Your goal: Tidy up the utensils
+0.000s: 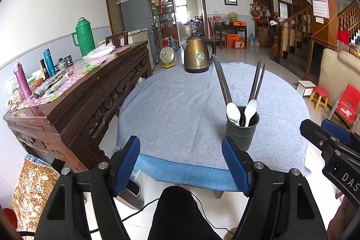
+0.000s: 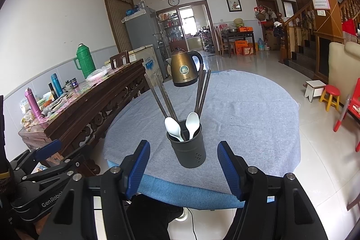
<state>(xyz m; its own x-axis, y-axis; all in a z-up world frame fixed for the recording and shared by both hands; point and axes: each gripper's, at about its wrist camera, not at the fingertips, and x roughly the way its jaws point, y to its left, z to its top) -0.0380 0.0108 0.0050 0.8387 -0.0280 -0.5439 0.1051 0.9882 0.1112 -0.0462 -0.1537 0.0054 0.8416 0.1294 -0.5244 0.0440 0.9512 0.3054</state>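
I have both tongs parted over the near edge of the round worktop, and neither has hold of anything. The left tongs stand wide, with only the grey-blue cloth showing between the blue pads; the right tongs are spread a little less, and the dark utensil holder sits upright on the cloth just beyond their tips, centred in the gap but not touched. From the left camera that same holder stands to the right, just behind the right-hand pad. Inside it I see two white spoons, bowls up, and two bundles of dark chopsticks fanning outwards — one leaning left, one leaning right. A brass-coloured kettle stands at the far side of the worktop, well apart from the holder. Against the wall to the left is a carved wooden sideboard carrying a green thermos and several bottles.
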